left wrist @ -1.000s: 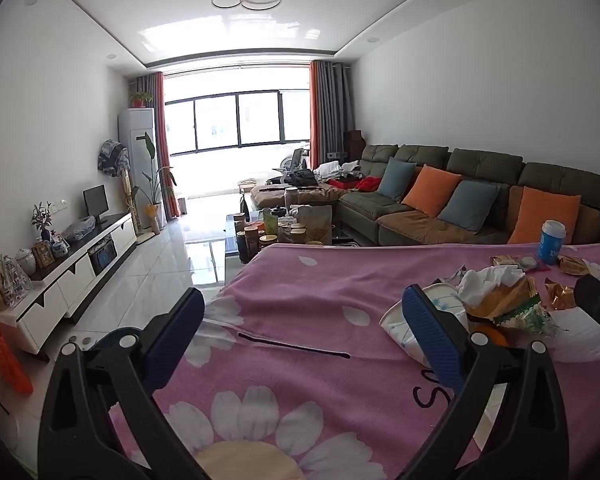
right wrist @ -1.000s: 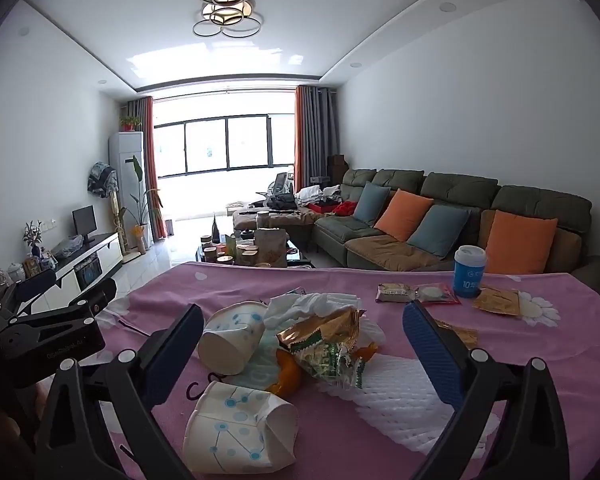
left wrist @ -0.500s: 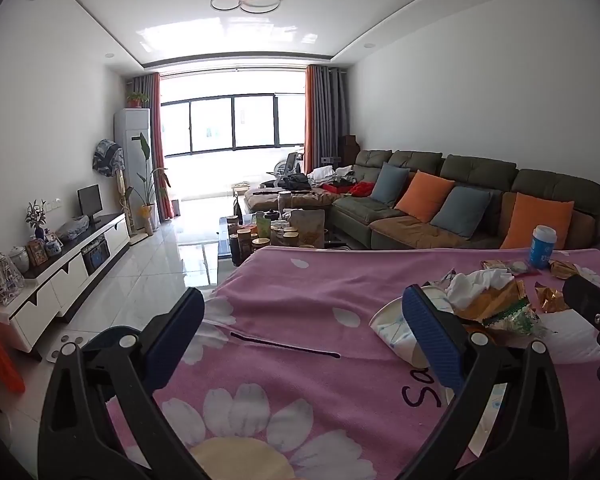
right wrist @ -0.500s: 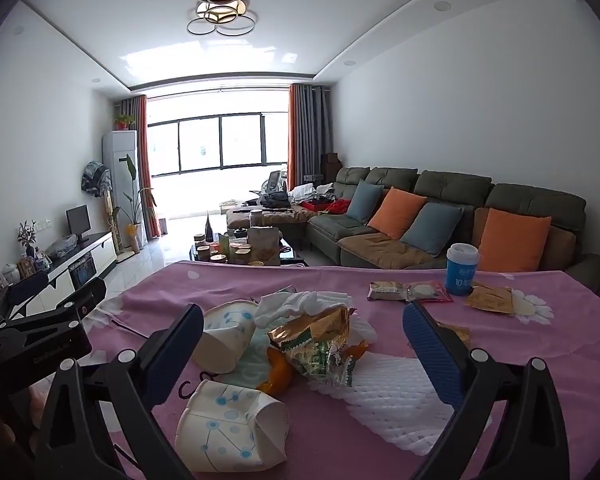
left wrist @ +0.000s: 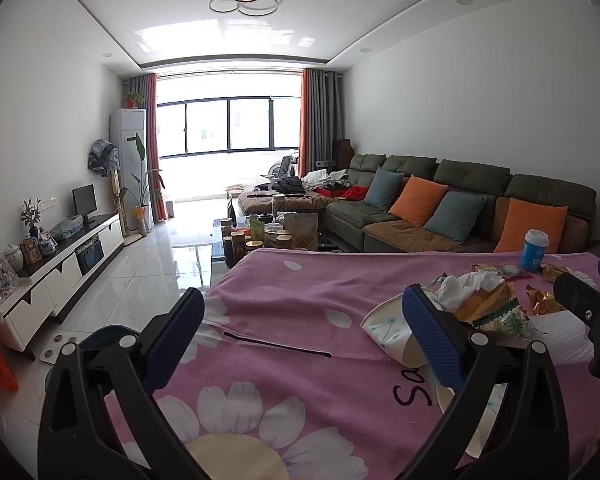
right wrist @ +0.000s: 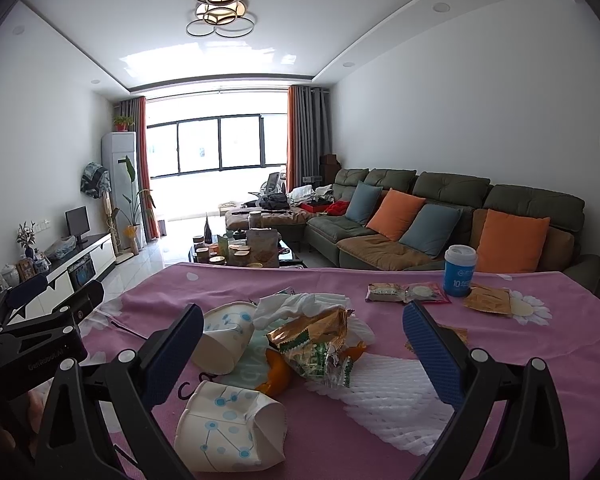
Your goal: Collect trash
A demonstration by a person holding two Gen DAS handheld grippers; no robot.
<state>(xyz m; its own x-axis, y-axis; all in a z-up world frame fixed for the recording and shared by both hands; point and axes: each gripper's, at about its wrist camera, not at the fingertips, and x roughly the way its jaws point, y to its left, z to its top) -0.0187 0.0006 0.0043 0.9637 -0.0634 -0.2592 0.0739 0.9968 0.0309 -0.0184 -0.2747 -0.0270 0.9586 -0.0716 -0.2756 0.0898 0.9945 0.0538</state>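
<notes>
Pink tabletop (right wrist: 540, 344) bears heaped trash (right wrist: 312, 340) at 12 o'clock of the right claw (right wrist: 300, 344); both it and the left claw (left wrist: 304, 328) hover released, positioned to pick.

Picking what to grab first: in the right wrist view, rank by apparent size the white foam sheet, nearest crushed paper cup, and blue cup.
1. white foam sheet
2. crushed paper cup, though nearness inflates it
3. blue cup, farthest away

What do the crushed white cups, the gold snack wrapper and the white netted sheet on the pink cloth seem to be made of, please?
The crushed cup and the second cup look like matt printed paper: dented walls hold sharp creases. The snack wrapper seems metallised plastic film, glossy and crinkled with glints. The white netted sheet is probably soft foam mesh, judging by its raised diamond pattern.
</notes>
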